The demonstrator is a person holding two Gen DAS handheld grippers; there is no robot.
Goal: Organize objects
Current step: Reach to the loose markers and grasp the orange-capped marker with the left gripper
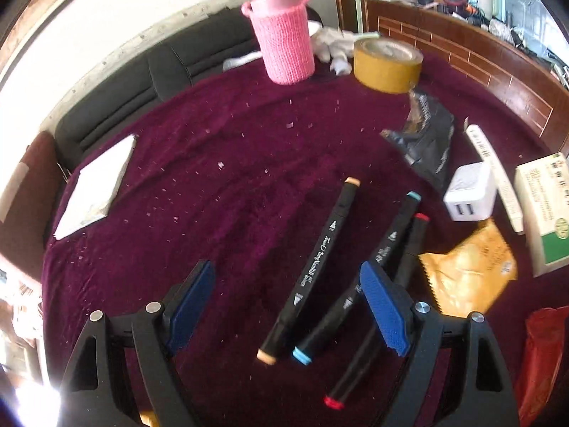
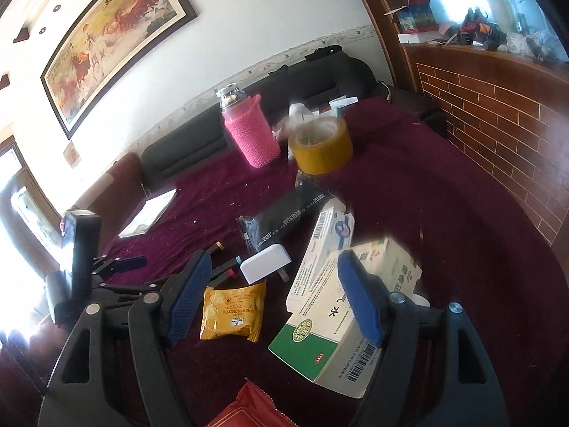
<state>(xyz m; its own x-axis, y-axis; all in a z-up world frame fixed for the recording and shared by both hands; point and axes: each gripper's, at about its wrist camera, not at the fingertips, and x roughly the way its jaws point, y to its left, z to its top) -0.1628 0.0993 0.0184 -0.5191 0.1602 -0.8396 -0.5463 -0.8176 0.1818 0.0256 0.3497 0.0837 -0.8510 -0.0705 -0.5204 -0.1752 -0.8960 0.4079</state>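
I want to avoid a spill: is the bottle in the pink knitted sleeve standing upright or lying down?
Upright. The bottle stands on its base on the purple cloth, silver cap on top, beside the roll of tape. It only looks tilted because of the fisheye lens.

Red packet (image 1: 540,363): right of the yellow cracker packet (image 1: 469,270), I see it cut by the edge.
Red-capped marker (image 1: 377,334): middle hidden behind my gripper pad (blue).
Windowsill clutter (image 2: 490,35): too blurred to name.

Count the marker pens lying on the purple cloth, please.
3, side by side under the left gripper: the orange-capped marker on the left, the blue-capped marker in the middle, the red-capped marker on the right, partly hidden behind a gripper finger.
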